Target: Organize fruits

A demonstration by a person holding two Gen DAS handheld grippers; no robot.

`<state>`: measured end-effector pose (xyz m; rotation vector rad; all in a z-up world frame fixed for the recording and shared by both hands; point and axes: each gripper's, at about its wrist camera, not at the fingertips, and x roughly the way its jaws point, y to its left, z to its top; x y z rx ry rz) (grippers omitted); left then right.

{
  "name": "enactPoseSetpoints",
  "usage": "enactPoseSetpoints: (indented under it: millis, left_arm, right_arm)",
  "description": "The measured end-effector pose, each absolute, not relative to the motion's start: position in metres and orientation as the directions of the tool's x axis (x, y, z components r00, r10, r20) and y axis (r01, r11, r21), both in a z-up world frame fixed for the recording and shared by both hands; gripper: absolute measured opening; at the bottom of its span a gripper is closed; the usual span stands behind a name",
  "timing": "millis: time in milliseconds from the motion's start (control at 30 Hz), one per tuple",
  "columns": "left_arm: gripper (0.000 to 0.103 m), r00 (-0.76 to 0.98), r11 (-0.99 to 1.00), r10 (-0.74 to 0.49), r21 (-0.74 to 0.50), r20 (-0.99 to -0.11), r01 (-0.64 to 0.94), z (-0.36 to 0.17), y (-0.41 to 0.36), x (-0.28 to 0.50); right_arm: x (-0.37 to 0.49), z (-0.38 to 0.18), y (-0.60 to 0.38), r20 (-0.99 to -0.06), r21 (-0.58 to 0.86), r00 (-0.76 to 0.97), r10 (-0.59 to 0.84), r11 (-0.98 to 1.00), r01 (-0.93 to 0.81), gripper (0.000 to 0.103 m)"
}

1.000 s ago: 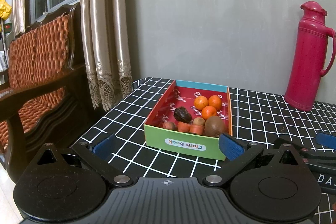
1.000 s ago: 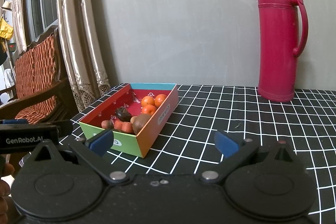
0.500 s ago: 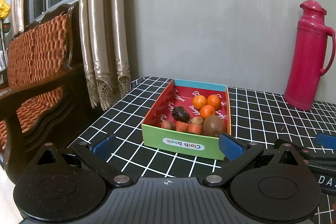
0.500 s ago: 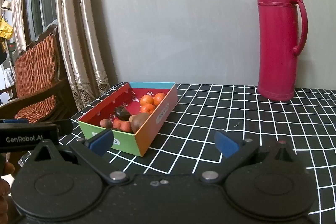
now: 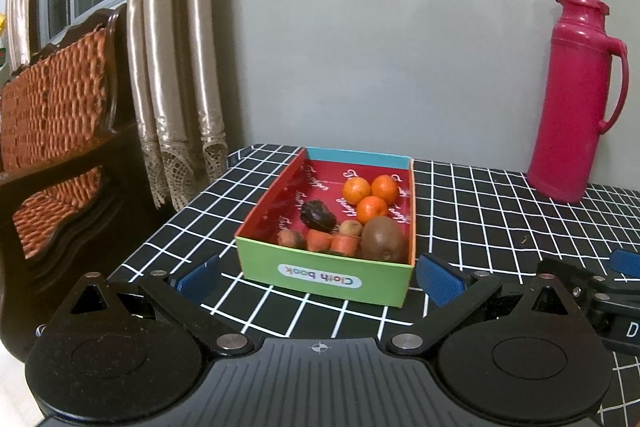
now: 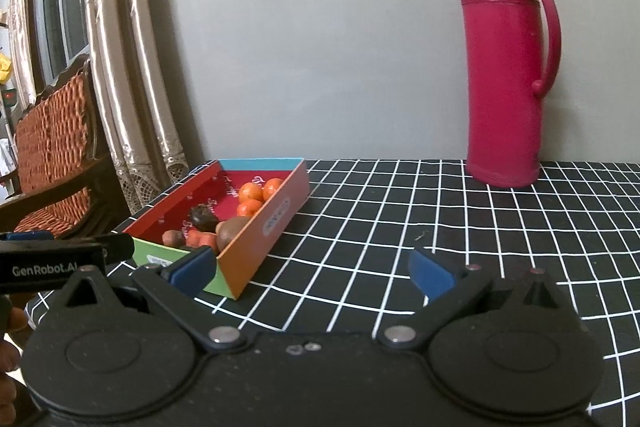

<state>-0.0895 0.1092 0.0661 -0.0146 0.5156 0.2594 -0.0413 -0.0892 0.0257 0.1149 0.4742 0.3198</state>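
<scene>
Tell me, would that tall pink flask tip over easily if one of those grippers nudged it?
Probably, if pushed high up: the flask stands tall and narrow on a small base. Its smooth plastic-looking wall may slip between fingers, so the side handle seems the safer hold. Whether it is full, and thus heavy, cannot be seen.

Box (image 5: pixel 324 277) front label: "Cloth book", upside down; left claw (image 6: pixel 52 263) body: "GenRobot.AI".

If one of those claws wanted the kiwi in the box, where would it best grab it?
Probably from above, fingers closing across the kiwi's narrower middle. It lies in the near right corner of the box, with walls on two sides and a carrot piece close on its left, so only the top is free. The left gripper is open, facing it.
</scene>
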Motion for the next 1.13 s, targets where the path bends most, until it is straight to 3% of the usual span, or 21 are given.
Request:
enactPoseSetpoints:
  millis: [867,1133]
  left_arm:
    - [0.103,0.834,0.997,0.071,0.028,-0.548,-0.067,0.049,0.063,-0.054]
    - [0.103,0.862,0.999,0.050,0.029,-0.504,-0.041,0.051,0.049,-0.058]
  right_arm:
    - [-0.036,0.016,-0.143,-0.456,0.182,0.856,0.245,0.967,-0.180,0.103]
    - [-0.035,0.012,-0.155,-0.468,0.192,0.856,0.222,0.970,-0.147,0.103]
